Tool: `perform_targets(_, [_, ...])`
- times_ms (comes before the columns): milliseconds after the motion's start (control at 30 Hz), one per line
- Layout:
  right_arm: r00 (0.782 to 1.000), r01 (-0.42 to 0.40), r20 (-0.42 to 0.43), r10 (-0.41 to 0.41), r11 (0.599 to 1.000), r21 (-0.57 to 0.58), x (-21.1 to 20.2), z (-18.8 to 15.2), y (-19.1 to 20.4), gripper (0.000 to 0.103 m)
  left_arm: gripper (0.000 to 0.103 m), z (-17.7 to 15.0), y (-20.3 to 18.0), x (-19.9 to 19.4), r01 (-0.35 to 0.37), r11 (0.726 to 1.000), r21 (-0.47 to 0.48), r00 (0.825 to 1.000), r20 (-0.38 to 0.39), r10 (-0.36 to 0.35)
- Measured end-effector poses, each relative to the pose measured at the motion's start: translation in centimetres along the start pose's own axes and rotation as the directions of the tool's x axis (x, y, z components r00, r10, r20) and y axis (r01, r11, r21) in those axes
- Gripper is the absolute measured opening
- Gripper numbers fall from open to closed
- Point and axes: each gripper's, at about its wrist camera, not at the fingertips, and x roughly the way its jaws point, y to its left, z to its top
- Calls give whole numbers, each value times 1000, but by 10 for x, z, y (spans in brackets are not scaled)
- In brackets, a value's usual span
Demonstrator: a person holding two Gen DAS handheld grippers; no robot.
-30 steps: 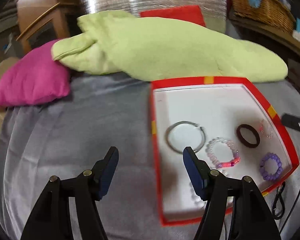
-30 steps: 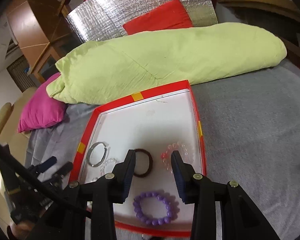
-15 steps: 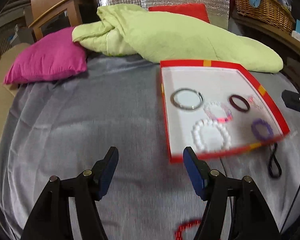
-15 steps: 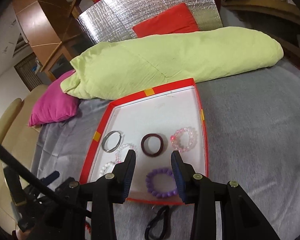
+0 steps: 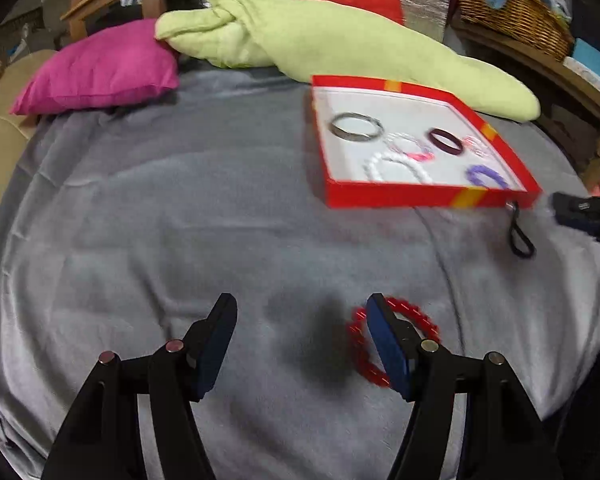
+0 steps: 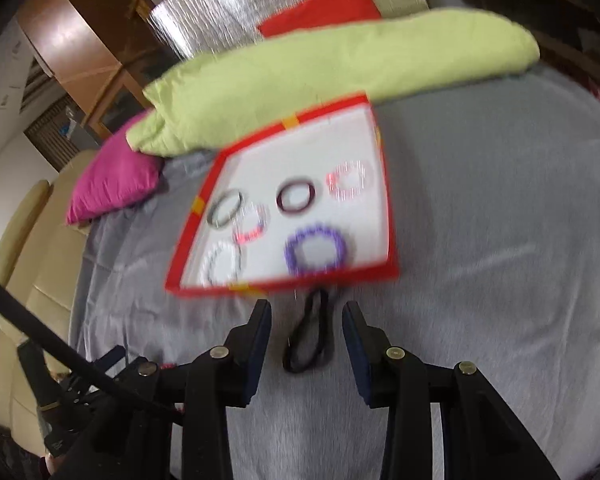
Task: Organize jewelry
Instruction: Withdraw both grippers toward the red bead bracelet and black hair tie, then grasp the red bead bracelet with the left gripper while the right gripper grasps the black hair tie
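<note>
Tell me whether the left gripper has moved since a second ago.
Yes. The left gripper has pulled back from the red tray, which now lies farther ahead in its view, and a red bead bracelet on the grey sheet now shows beside its right finger.

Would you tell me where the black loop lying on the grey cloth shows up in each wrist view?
Left wrist view: black loop at far right, below the tray's near right corner.
Right wrist view: black loop centre, between the open fingers.
Shared landmark: red tray.

Both tools pulled back from red tray (image 5: pixel 396 194); red bracelet (image 5: pixel 414 314), black loop (image 6: pixel 310 334) now in view
</note>
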Motion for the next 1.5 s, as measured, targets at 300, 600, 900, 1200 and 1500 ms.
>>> perform_targets(300, [987,142,-56,-149,983,-114,39,-11,19,40,68,-2,-16,14,143,990,0,988,-67,-142])
perform_targets(600, [975,213,-14,-221,952,-221,42,-18,30,24,39,2,-23,21,163,986,19,984,-76,-161])
perform_targets(900, [976,205,-33,-217,955,-215,44,-17,29,19,9,3,-34,21,157,985,70,986,-62,-153])
perform_targets(1200, [976,200,-40,-213,957,-211,44,-18,28,19,10,7,-46,16,182,978,99,983,-17,-181])
perform_targets(1500, [975,214,-10,-223,946,-242,39,-20,33,16,10,13,-56,5,176,976,129,982,48,-184])
